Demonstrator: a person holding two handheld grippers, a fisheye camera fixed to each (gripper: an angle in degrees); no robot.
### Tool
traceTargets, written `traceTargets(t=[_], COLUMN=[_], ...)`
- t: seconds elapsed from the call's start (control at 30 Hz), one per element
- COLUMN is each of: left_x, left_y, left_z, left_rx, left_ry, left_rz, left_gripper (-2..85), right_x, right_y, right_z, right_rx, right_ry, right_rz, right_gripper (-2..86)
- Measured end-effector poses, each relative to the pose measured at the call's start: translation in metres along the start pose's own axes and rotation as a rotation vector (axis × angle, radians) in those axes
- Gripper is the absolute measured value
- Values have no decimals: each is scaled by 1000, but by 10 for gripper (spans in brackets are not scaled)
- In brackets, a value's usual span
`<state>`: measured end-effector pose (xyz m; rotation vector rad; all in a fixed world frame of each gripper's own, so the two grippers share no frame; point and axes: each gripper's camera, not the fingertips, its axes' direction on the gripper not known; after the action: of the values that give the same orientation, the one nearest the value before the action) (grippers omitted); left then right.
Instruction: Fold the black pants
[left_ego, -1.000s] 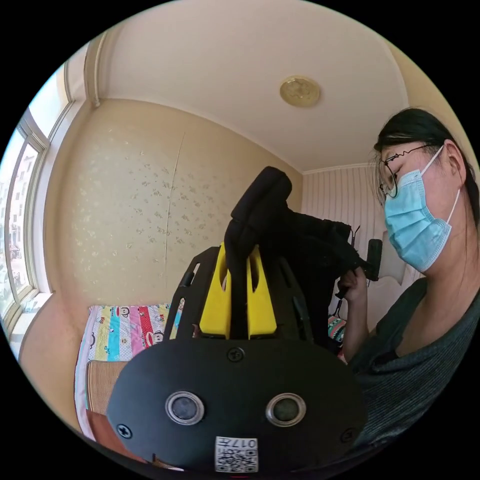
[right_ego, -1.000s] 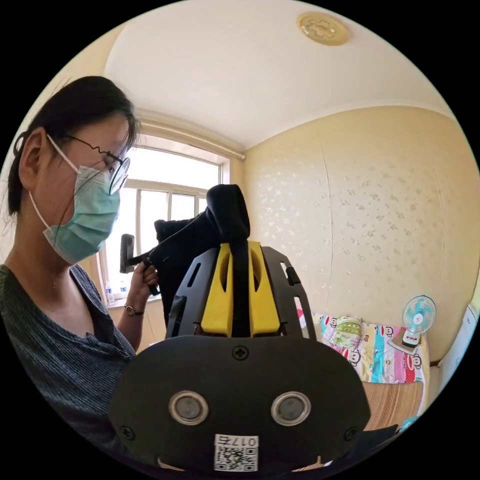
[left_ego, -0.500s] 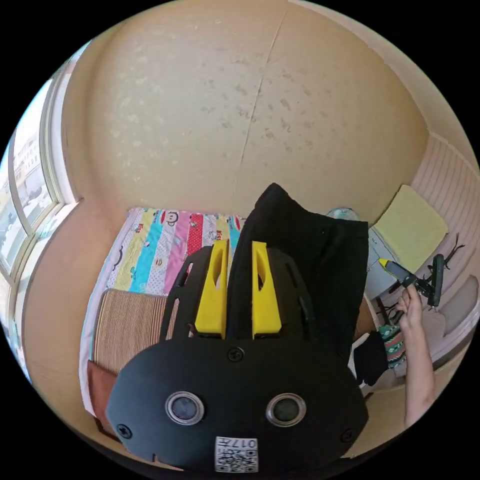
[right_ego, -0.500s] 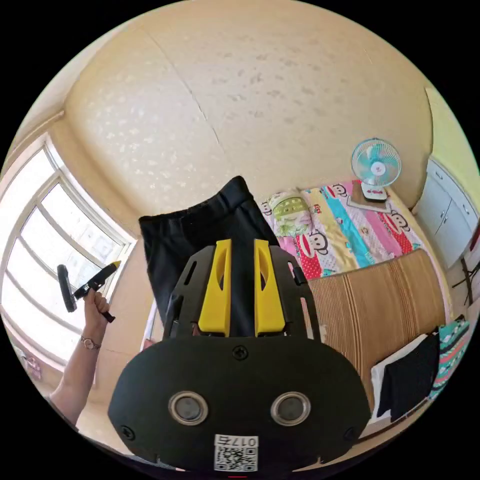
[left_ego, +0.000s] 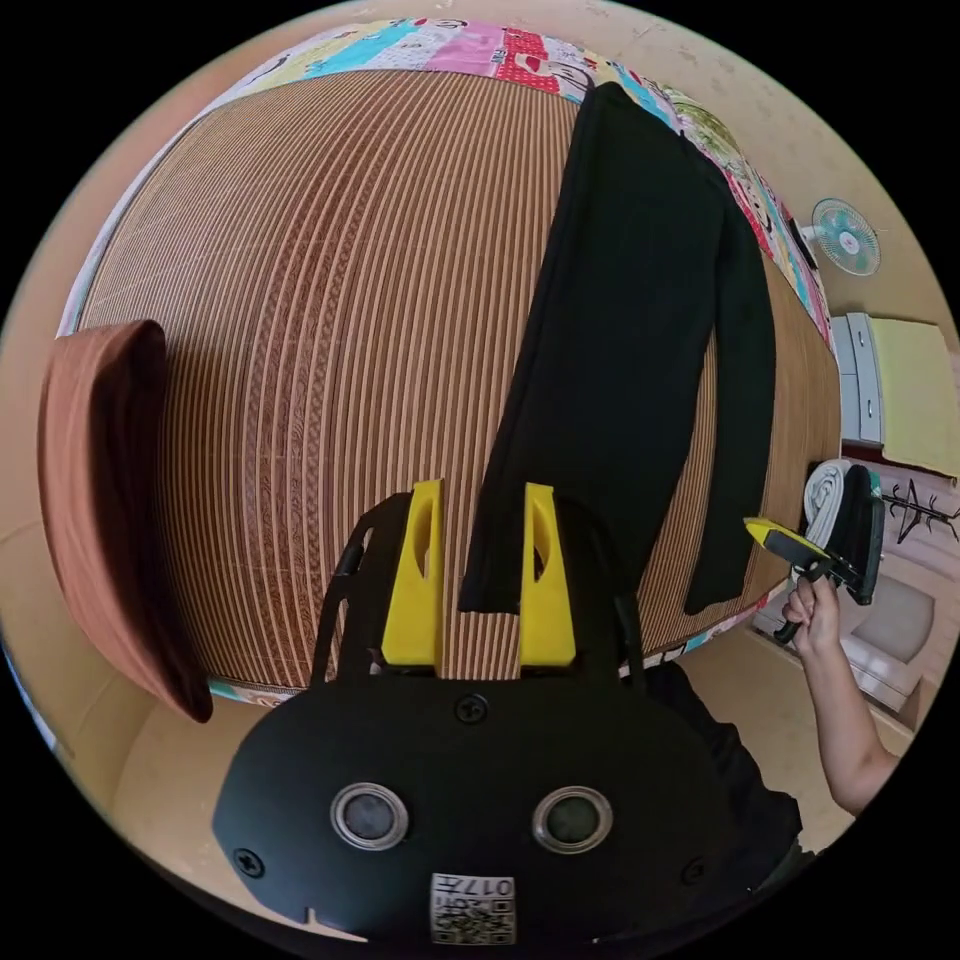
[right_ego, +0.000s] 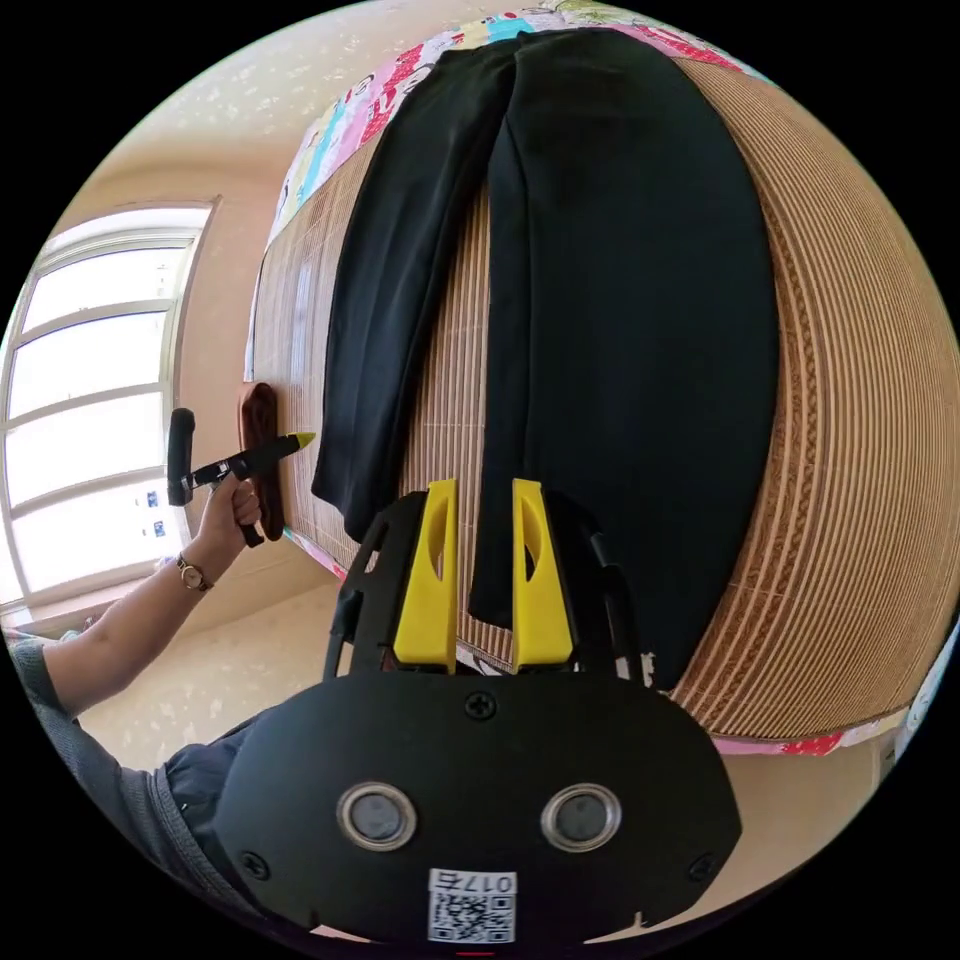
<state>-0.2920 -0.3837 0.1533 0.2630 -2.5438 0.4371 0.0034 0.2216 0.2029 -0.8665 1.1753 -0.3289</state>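
Pants (left_ego: 620, 330) lengthwise on mat (left_ego: 330, 330) (hems nearest)

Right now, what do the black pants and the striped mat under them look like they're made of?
The black pants look like a soft matte knit or jersey, lying limp and flat with no sheen; the exact fibre is unclear. The striped mat looks like woven bamboo or rattan: fine parallel tan slats with darker patterned bands, stiff and faintly glossy.
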Motion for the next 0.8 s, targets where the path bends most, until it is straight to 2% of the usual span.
traceTargets(t=[0.07, 0.17, 0.23, 0.27, 0.43, 0.57, 0.63, 0.7, 0.77, 0.8], left_x=[-11, -26, -38, -41, -56, -79, -98, -119, -138, -147], left_y=[-1, -5, -14, -15, 4, 31, 46, 51, 50, 48], left_z=[11, 2, -6, -8, -35, -30, -34, -43, -54, -63], left_rx=[-38, 14, -31, -40, -99, -203, -235, -227, -213, -185], left_ry=[-15, -43, 6, 21, 20, 66, 22, 35, 41, 39], left_rz=[9, 27, 49, 54, 190, 164, 119, 48, -27, -50], left_gripper=[112, 89, 29, 25, 18, 40, 64, 75, 73, 72], right_x=[-2, -8, -5, 0, 16, 33, 53, 90, 153, 169], right_y=[-13, -40, -56, -62, -39, 3, 19, 31, 48, 52], right_z=[8, 24, 39, 49, 36, 9, -28, -75, -137, -150], right_rx=[11, -24, -79, -136, -223, -401, -315, -177, 16, 58], right_ry=[-101, -186, -216, -240, -158, -113, -35, 36, 104, 123], right_rz=[-29, -34, -29, -24, -64, -154, -146, -30, 210, 262], right_gripper=[87, 87, 73, 54, 41, 49, 62, 76, 89, 92])
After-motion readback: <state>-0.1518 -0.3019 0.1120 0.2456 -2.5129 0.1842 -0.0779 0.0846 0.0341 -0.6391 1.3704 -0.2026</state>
